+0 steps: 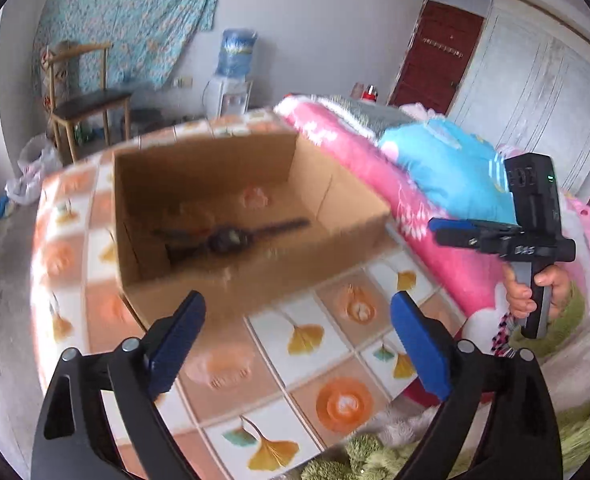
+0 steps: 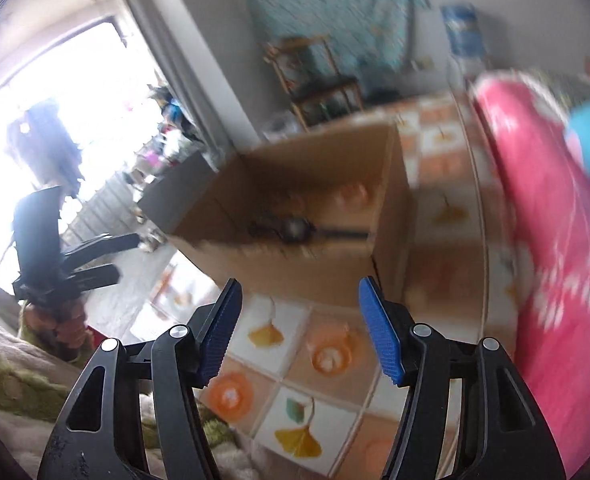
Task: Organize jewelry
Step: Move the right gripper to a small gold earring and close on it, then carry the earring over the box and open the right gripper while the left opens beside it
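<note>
An open cardboard box (image 1: pixel 215 168) stands on a cloth printed with ginkgo leaves (image 1: pixel 231 368). On its floor lies a dark wristwatch (image 1: pixel 227 238) with its strap stretched out; the right wrist view shows the box (image 2: pixel 315 160) and the watch (image 2: pixel 295 230) too, blurred. My left gripper (image 1: pixel 299 344) is open and empty, hanging in front of the box's near wall. My right gripper (image 2: pixel 299 328) is also open and empty, just short of the box. Each one shows in the other's view: the right gripper (image 1: pixel 435 230), held by a hand, and the left gripper (image 2: pixel 125 256).
A rolled pink quilt (image 1: pixel 355 152) and a blue pillow (image 1: pixel 447 164) lie along the right of the cloth. A green fluffy blanket (image 1: pixel 359 460) is at the near edge. A wooden chair (image 1: pixel 87 104) and a water dispenser (image 1: pixel 233 80) stand by the far wall.
</note>
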